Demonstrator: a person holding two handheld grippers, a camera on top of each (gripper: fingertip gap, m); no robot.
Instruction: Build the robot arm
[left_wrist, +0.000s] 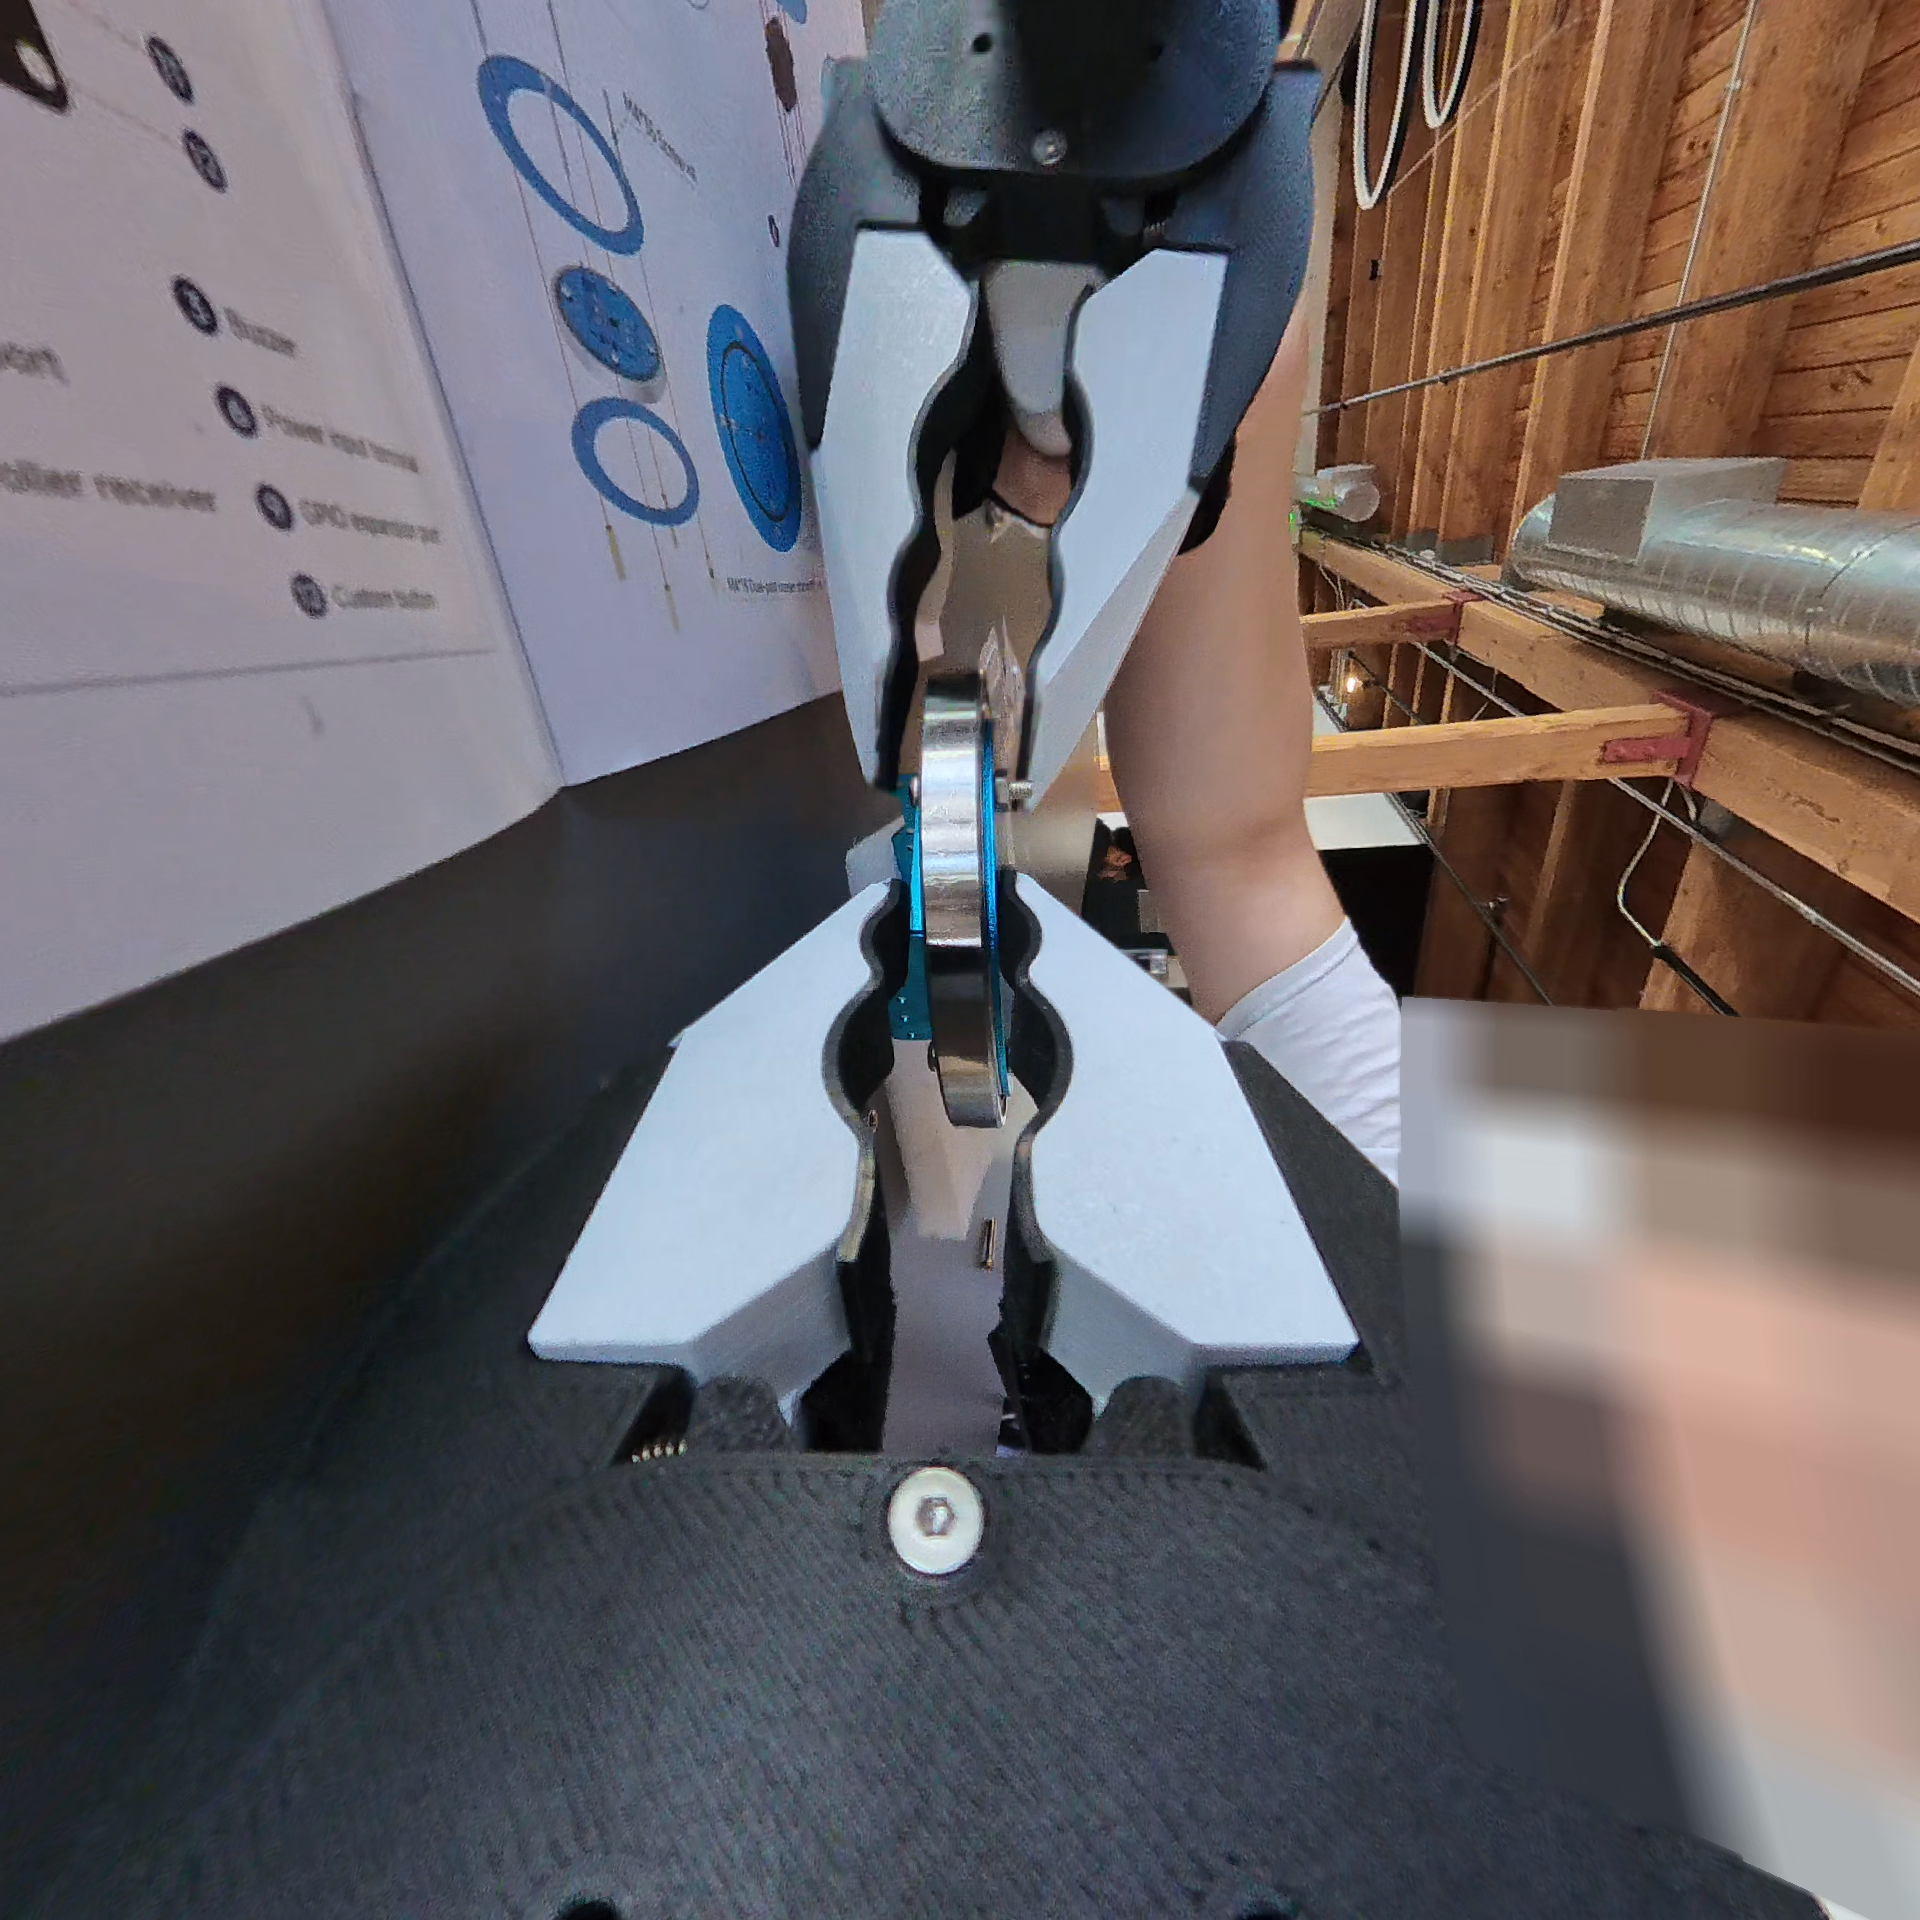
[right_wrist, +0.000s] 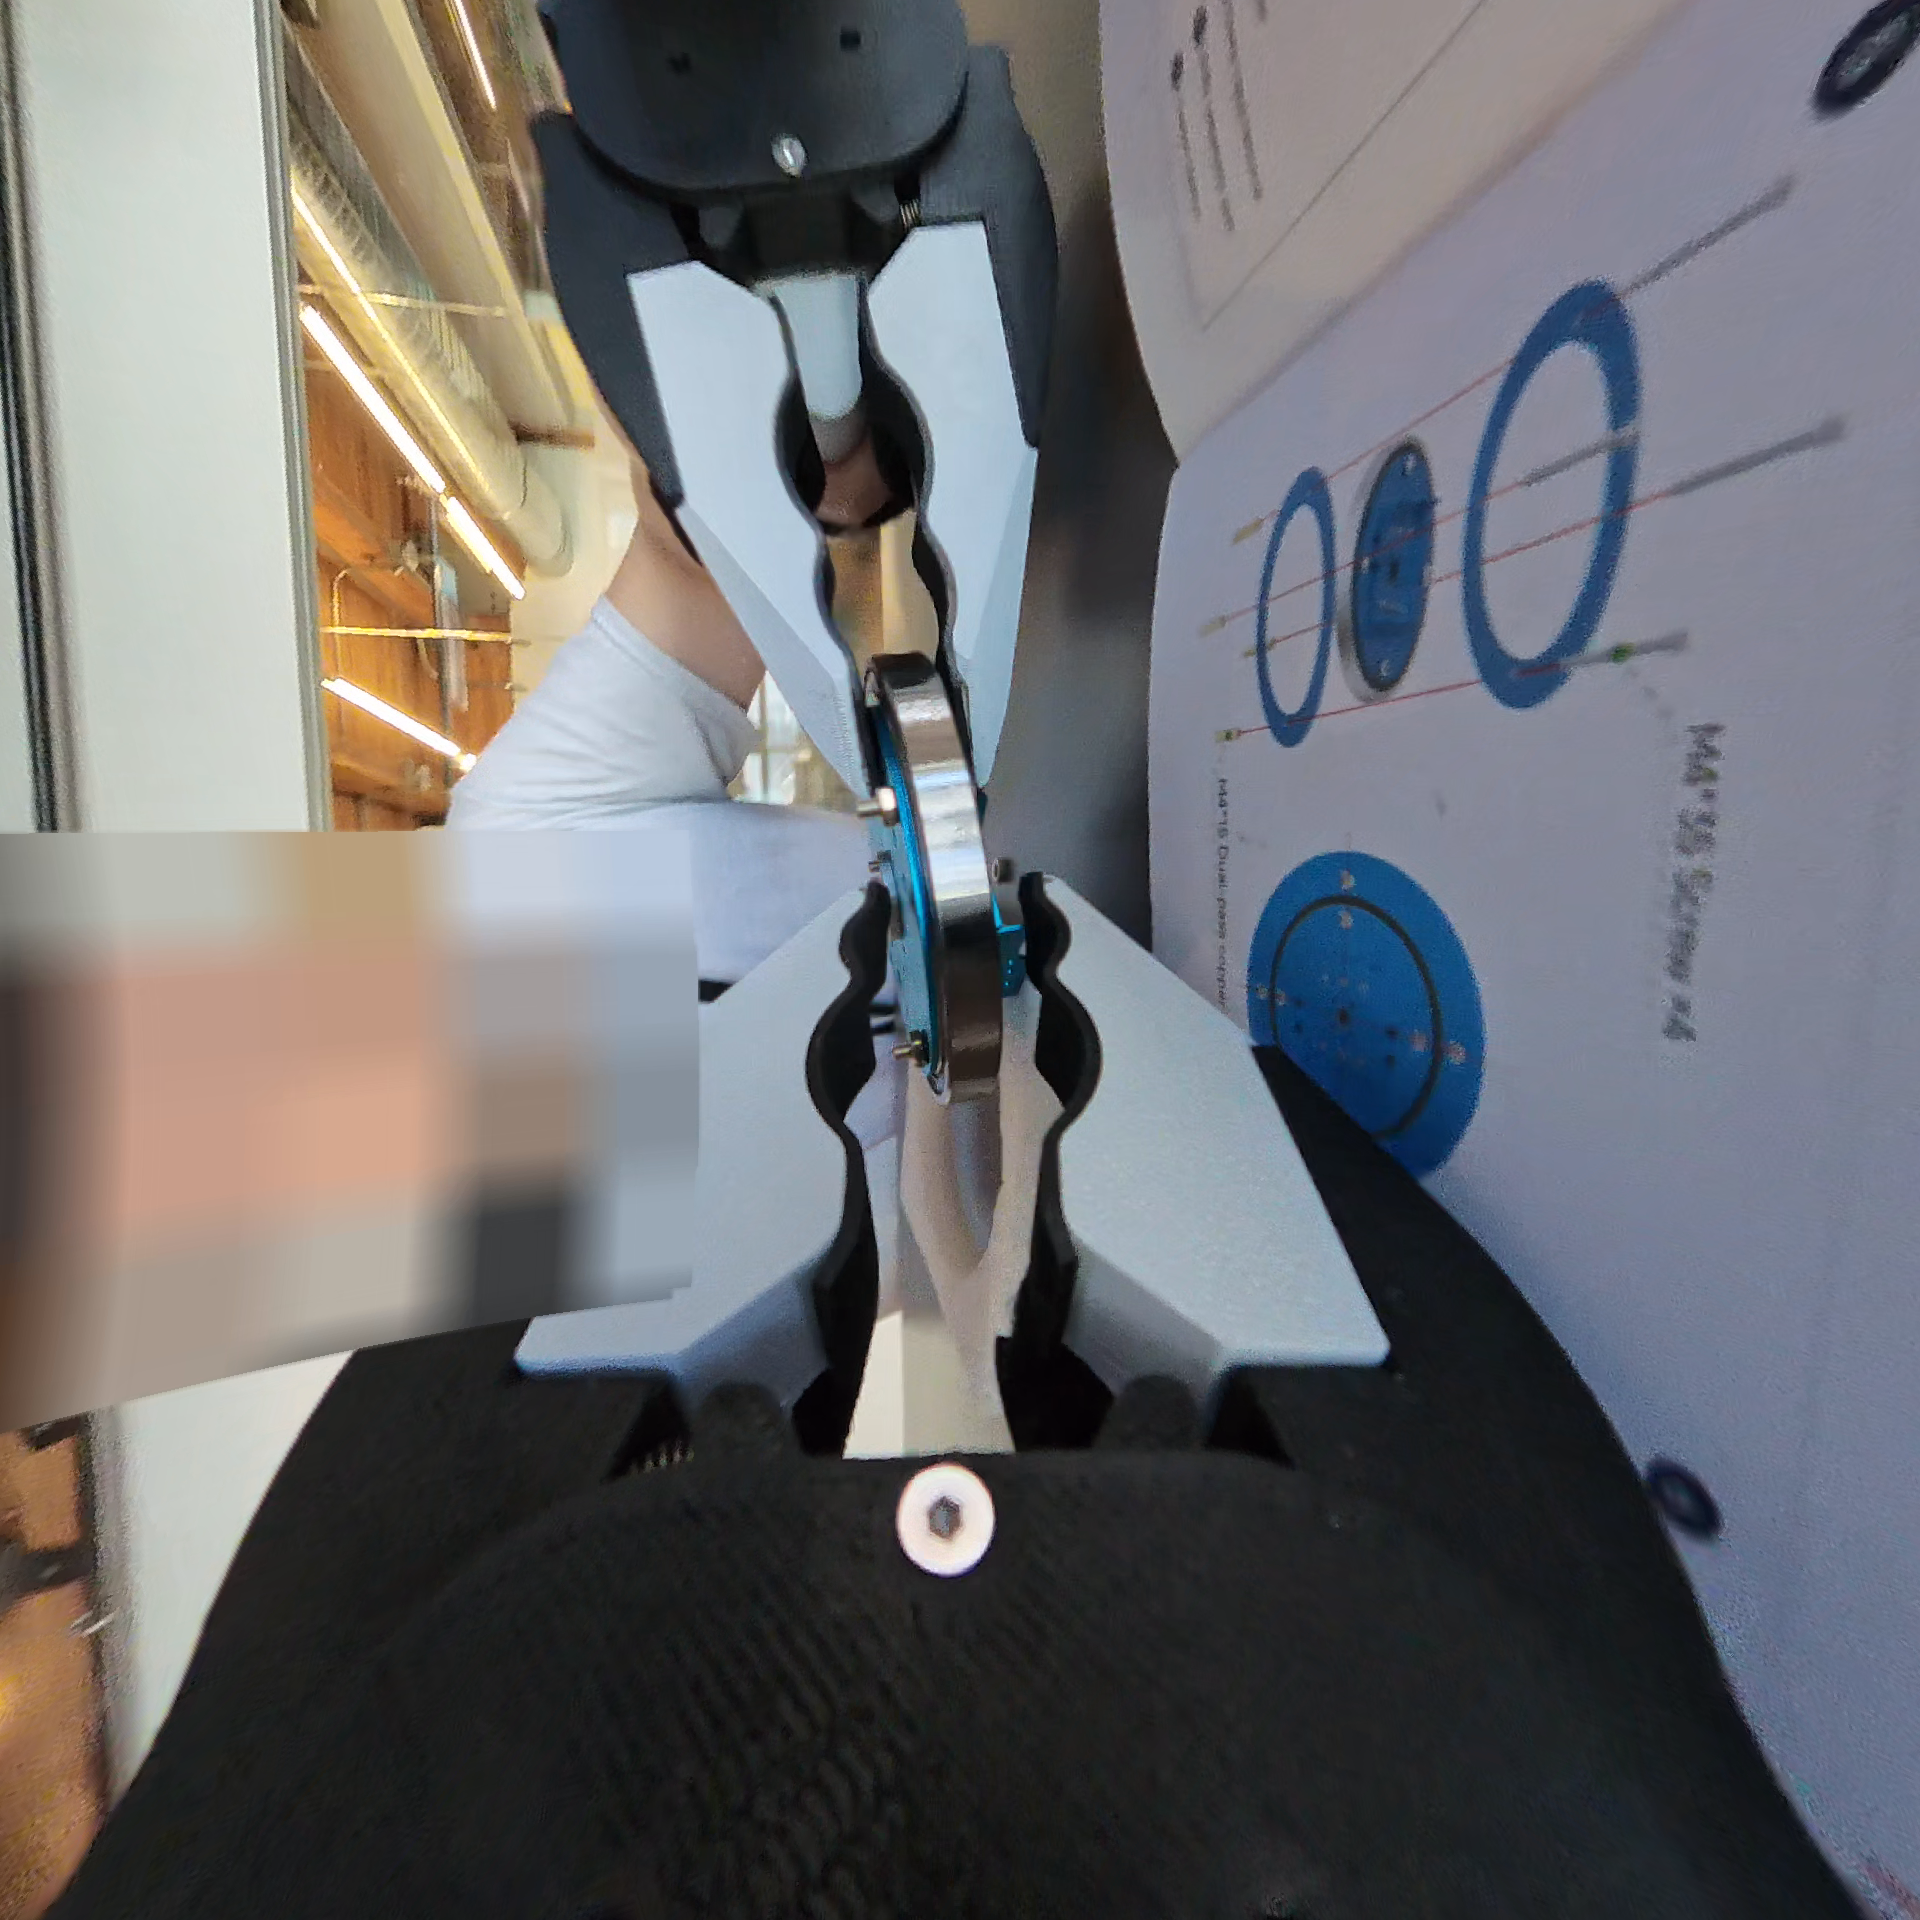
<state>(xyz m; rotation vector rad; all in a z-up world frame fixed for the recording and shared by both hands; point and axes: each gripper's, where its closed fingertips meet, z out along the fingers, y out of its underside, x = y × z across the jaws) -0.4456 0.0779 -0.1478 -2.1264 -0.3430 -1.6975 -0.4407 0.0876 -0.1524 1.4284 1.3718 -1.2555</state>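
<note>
Printed diagram sheets (right_wrist: 1558, 935) back both grippers. Left gripper (left_wrist: 951, 997) and right gripper (right_wrist: 951, 966), tip to tip, each clamp the edge-on metal disc (left_wrist: 956, 883) between them.

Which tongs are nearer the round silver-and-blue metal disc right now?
Neither: both grip it. The left tongs clamp one edge of the round silver-and-blue metal disc; the right tongs clamp the opposite edge, tips facing each other.

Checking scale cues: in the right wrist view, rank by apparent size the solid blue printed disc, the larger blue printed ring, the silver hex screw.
1. Larger blue printed ring
2. Solid blue printed disc, close to the ring, so unsure
3. Silver hex screw, smallest despite its nearness
</note>
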